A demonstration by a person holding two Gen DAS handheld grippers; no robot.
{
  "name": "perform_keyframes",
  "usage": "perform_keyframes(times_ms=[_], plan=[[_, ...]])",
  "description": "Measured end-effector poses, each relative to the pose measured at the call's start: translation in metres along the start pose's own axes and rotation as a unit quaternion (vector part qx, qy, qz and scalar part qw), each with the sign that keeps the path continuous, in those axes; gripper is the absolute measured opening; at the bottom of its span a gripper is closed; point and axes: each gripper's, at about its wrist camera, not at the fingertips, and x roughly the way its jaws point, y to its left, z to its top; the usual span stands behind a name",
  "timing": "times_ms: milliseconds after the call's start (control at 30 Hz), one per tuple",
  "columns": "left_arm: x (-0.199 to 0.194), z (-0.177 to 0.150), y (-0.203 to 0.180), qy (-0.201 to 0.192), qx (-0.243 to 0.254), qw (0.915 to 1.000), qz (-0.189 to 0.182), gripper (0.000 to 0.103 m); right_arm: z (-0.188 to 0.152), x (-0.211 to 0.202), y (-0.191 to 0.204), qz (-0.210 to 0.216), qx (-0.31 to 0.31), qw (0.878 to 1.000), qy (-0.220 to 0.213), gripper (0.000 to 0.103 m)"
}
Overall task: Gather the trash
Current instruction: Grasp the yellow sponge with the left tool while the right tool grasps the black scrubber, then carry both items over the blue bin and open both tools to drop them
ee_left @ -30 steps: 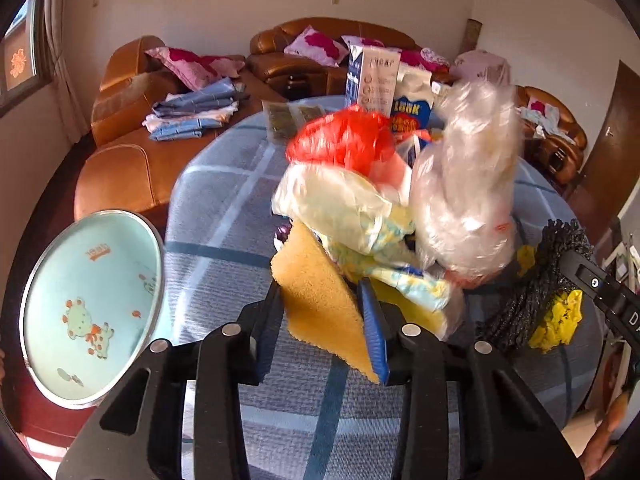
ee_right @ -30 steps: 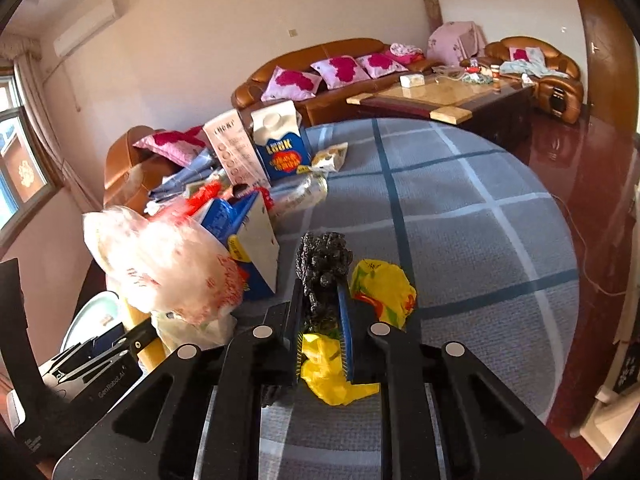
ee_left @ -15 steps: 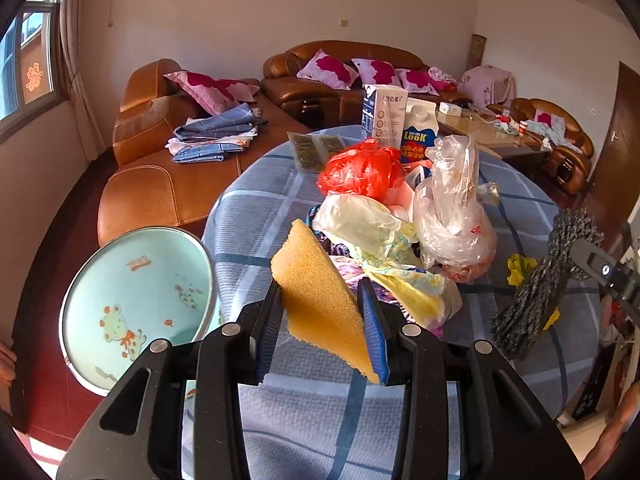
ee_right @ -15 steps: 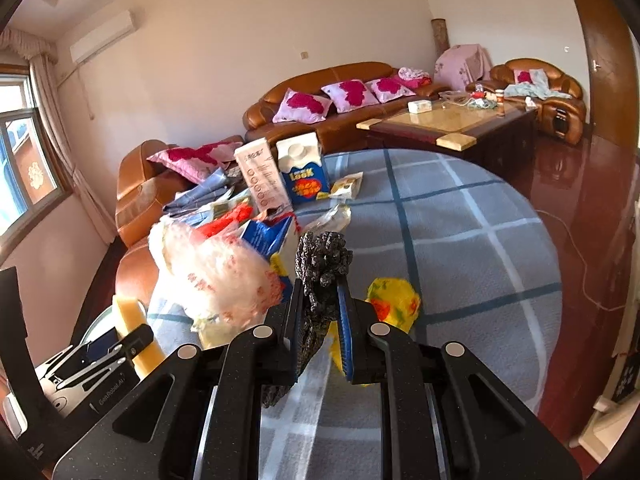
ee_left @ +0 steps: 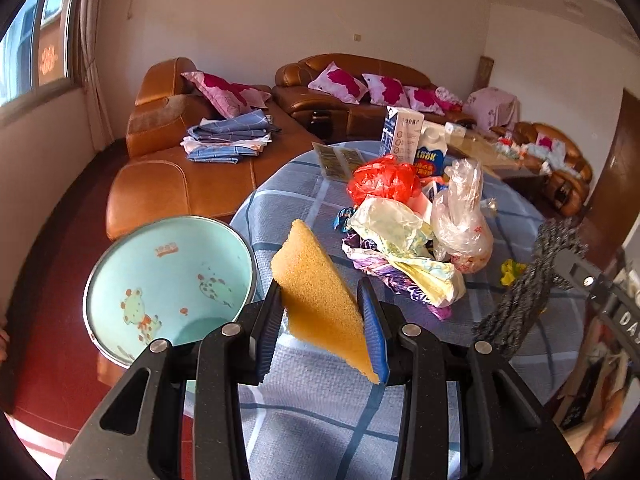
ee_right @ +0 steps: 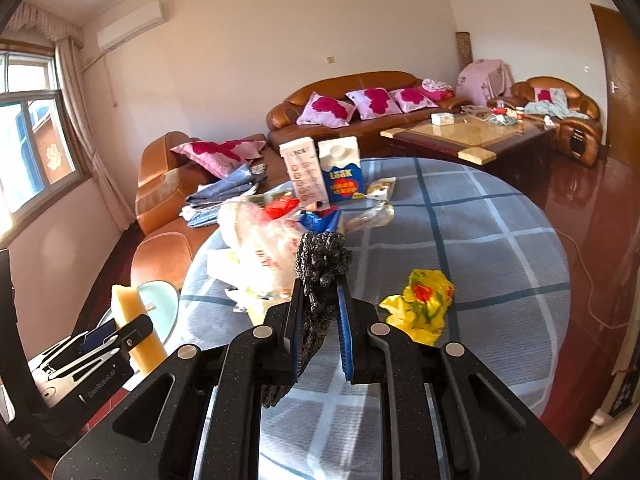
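Observation:
My left gripper is shut on a yellow sponge, held above the near edge of the round table. My right gripper is shut on a dark grey knitted rag; the rag also shows at the right of the left wrist view. A heap of trash lies mid-table: a red plastic bag, a clear plastic bag, a pale yellow wrapper and purple foil. A crumpled yellow wrapper lies alone in front of the right gripper.
A light-blue basin with cartoon prints stands below the table's left edge. Two cartons stand at the table's far side. Brown leather sofas with pink cushions and folded cloth, and a coffee table, lie beyond.
Both grippers have drawn back and risen from the trash heap, each keeping its hold. The heap and the yellow wrapper now look smaller and farther; more of the basin shows.

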Motion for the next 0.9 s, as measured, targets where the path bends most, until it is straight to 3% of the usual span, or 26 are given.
perform_keyframes(times_ms=[167,500,900], plan=[[-0.011,-0.004,0.024,-0.003,-0.031,0.9991,-0.027,0.038,-0.003,-0.008,0.013,0.011,-0.012,1.000,-0.003,0.016],[-0.032,-0.009,0.069,-0.016,-0.060,0.9981,-0.005,0.038,-0.005,0.002,0.061,0.057,-0.049,0.997,0.004,0.016],[-0.021,-0.002,0.132,-0.015,-0.093,0.9910,0.095,0.037,-0.005,0.049,0.145,0.125,-0.096,0.987,0.028,0.016]])
